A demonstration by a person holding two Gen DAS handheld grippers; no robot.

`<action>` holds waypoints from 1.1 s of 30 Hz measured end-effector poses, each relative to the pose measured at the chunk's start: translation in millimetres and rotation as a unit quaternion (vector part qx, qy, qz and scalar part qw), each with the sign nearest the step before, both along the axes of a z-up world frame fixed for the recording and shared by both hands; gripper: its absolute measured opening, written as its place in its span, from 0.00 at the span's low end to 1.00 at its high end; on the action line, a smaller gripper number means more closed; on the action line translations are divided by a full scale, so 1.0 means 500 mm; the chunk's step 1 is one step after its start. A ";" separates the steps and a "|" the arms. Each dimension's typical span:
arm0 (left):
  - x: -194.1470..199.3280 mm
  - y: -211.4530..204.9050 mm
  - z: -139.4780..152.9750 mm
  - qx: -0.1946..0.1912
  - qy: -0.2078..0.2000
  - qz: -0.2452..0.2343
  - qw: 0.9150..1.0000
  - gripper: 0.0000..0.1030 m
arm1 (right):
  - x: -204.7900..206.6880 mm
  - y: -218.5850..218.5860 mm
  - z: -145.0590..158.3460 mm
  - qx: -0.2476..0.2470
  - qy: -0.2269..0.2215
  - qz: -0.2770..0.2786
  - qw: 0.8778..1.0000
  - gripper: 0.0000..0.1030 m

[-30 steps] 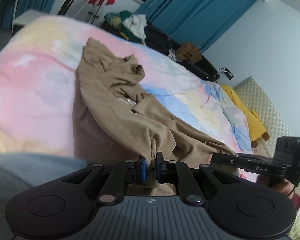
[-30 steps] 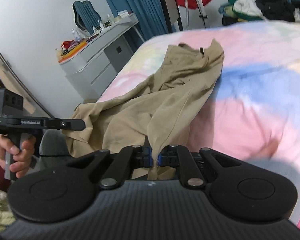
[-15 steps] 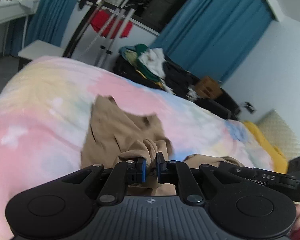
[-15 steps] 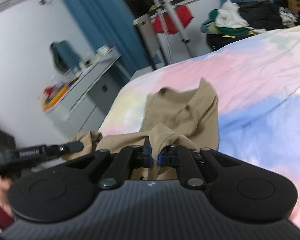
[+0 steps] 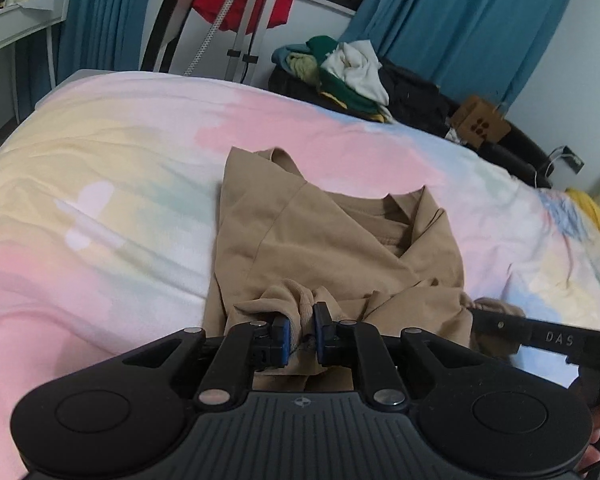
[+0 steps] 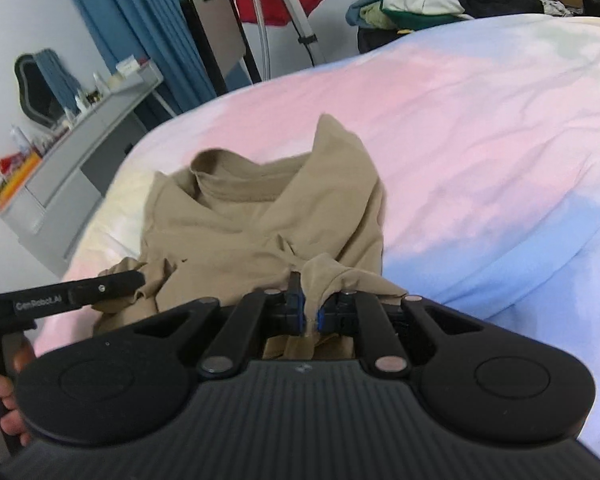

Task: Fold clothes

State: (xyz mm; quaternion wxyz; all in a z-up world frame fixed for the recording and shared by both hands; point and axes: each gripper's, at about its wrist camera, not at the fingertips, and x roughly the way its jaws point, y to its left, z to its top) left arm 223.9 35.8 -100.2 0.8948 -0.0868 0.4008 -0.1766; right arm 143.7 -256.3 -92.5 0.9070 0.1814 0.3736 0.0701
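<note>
Tan shirt: lay on the bed, doubled over on itself, its collar toward the far side and its near edge bunched up at the two grippers.
Shirt position: sat near the left edge of the bed as the right wrist view showed it, on the pink and pale yellow part of the cover.
Left gripper: jaws clamped on a gathered wad of the shirt's near edge; cloth filled the gap between the blue pads.
Right gripper: jaws clamped on another pinch of the same edge, with cloth draped over the right-hand finger.
Grippers together: side by side at the shirt's near edge; each one's finger showed at the edge of the other's view, touching the cloth.
Bed: covered with a pastel spread of pink, yellow and blue patches, lightly creased.
Clothes pile: green, white and dark garments heaped beyond the far side of the bed.
Curtains: blue, hanging behind the pile.
Dresser: grey, well apart from the shirt, its top crowded with small items too small to tell.
</note>
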 end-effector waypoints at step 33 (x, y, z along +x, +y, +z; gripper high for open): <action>-0.311 0.072 -0.099 -0.267 0.198 0.144 0.932 0.77 | -0.290 0.006 -0.052 0.256 0.083 -0.046 0.962 0.60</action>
